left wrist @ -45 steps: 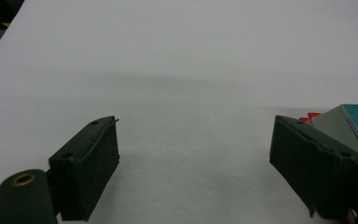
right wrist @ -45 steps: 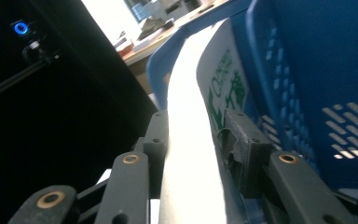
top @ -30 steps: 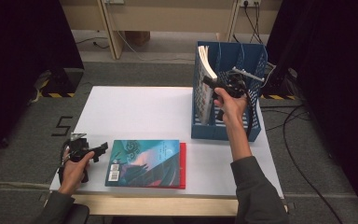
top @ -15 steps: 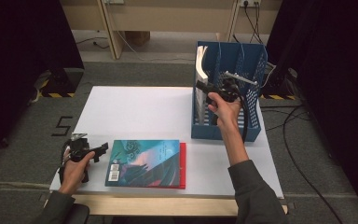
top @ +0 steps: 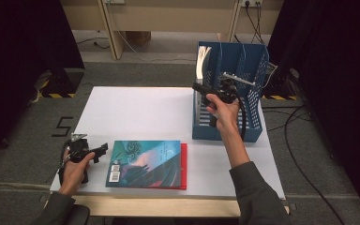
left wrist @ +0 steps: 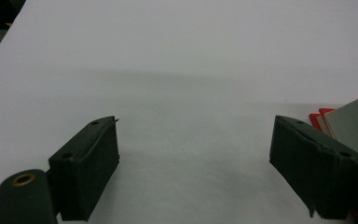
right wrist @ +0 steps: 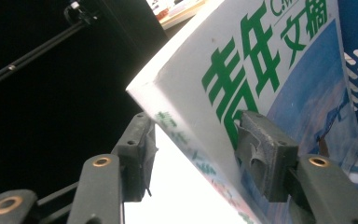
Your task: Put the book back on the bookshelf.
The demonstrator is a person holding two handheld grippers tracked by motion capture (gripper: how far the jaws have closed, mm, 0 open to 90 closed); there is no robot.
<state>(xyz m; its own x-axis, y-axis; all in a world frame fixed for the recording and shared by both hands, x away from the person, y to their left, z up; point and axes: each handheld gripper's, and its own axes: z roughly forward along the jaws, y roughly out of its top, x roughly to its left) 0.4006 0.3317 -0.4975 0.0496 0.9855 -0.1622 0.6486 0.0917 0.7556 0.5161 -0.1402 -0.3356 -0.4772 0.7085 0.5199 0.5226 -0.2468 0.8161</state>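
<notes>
My right gripper (right wrist: 193,149): jaws just opening, astride magazine (right wrist: 261,70), left pad clear of it | magazine: standing tilted in blue file rack (top: 251,101) on desk (top: 140,112) | my left gripper (left wrist: 196,172): jaws wide apart, empty, beside teal book (top: 145,163).

left claw (top: 104,149) rests agape (low), right claw (top: 198,87) raised, jaws just widening.
</notes>
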